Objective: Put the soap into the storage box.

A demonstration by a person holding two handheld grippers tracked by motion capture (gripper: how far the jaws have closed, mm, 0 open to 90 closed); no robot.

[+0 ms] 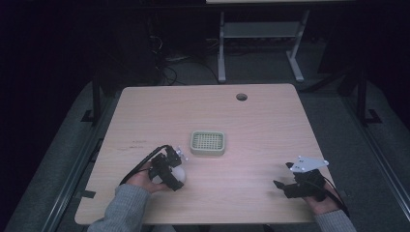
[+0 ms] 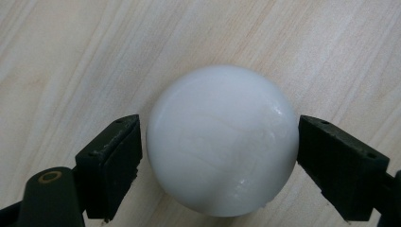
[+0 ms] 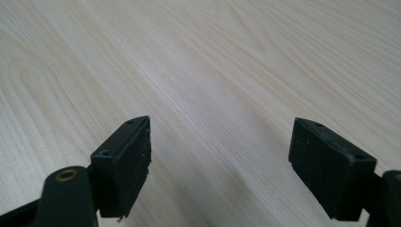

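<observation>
A smooth white ball (image 2: 222, 146) rests on the pale wooden table (image 1: 251, 125), toward its front left. My left gripper (image 2: 220, 142) is open and straddles the ball, one black jaw on each side; the right jaw looks to be touching it, and the left one stands a sliver off. In the high view the ball (image 1: 180, 174) peeks out from under the left gripper (image 1: 176, 179). My right gripper (image 1: 284, 175) is open near the front right of the table, and nothing but bare wood lies between the jaws of the right gripper (image 3: 220, 156).
A small pale green basket (image 1: 208, 143) with a grid bottom sits at the table's middle, just beyond the ball. A round cable hole (image 1: 241, 96) is near the far edge. Dark floor and a desk frame (image 1: 261, 43) lie beyond the table.
</observation>
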